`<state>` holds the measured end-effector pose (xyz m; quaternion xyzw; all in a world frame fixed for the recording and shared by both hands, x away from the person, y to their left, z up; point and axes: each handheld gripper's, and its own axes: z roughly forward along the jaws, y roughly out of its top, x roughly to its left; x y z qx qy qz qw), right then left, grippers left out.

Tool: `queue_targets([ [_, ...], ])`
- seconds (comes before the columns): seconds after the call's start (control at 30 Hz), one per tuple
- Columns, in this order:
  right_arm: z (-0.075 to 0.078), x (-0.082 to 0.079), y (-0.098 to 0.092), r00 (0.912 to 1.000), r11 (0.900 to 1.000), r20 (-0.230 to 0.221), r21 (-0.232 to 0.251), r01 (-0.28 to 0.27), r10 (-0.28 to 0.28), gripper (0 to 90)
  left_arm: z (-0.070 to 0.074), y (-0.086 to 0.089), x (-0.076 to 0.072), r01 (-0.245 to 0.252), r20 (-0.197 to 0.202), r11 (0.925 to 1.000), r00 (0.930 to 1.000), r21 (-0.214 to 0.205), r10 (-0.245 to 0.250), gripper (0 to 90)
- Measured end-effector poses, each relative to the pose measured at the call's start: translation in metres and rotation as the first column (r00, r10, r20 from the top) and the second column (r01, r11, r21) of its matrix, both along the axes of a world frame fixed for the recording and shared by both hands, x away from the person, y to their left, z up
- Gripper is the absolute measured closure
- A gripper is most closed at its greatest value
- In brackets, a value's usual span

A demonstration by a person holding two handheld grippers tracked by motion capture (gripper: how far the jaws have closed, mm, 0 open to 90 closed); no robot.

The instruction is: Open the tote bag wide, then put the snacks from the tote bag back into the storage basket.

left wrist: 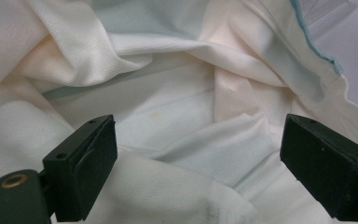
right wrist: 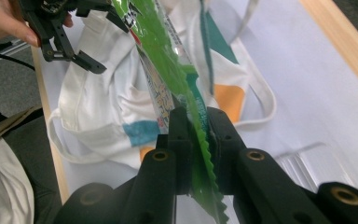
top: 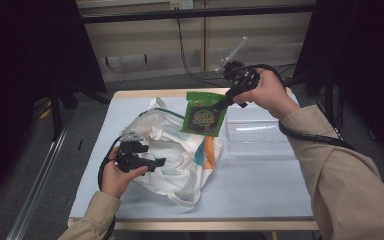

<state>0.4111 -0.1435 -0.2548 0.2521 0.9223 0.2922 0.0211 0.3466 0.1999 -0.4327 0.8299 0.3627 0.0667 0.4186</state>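
Note:
A green snack packet [top: 202,114] hangs above the table, over the far edge of a white cloth bag [top: 172,150]. My right gripper [top: 221,105] is shut on the packet's top corner; in the right gripper view the packet's serrated edge [right wrist: 196,140] sits pinched between the fingertips [right wrist: 179,126]. At the bag's left side, my left gripper [top: 159,162] points right into the cloth. Its jaws stand wide open over rumpled white fabric [left wrist: 186,135], and the pads [left wrist: 98,158] press on nothing.
A clear plastic tray [top: 257,132] lies on the table to the right of the bag, below my right hand. The bag has teal and orange patches [top: 207,152] and loop handles [right wrist: 261,100]. The pale tabletop [top: 260,185] has a wooden edge [top: 145,93].

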Motion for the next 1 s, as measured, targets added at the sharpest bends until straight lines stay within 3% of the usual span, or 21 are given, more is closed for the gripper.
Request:
queue_targets([
  [0.2, 0.01, 0.0, -0.029, 0.9988, 0.9988, 0.009, 0.013, 0.048, -0.048, 81.4, -0.001, -0.002, 0.001, 0.004, -0.002, 1.0, 1.0, -0.003, -0.004, 11.1],
  [0.23, 0.016, -0.002, -0.044, 0.997, 0.9971, 0.019, 0.008, 0.075, -0.075, 81.4, -0.001, -0.003, 0.002, 0.003, -0.003, 1.0, 1.0, -0.003, -0.003, 11.1],
  [0.47, 0.021, -0.002, -0.083, 0.9898, 0.99, 0.035, -0.024, 0.139, -0.139, 81.2, -0.002, -0.006, 0.003, 0.009, -0.004, 1.0, 1.0, 0.0, -0.009, 10.7],
  [0.6, 0.013, 0.0, -0.1, 0.9884, 0.9879, 0.033, -0.041, 0.15, -0.148, 81.2, -0.003, -0.007, 0.003, 0.017, -0.011, 0.9998, 0.9998, -0.013, -0.017, 9.6],
  [0.73, -0.005, 0.004, -0.12, 0.9895, 0.9868, 0.018, -0.073, 0.144, -0.143, 81.1, -0.005, -0.006, 0.003, 0.011, -0.019, 0.9999, 0.9998, -0.013, -0.012, 9.5],
  [1.0, -0.034, 0.011, -0.133, 0.9942, 0.9868, -0.003, -0.122, 0.107, -0.108, 80.7, -0.002, -0.004, 0.003, 0.012, -0.009, 0.9997, 0.9999, -0.019, -0.012, 9.5],
])
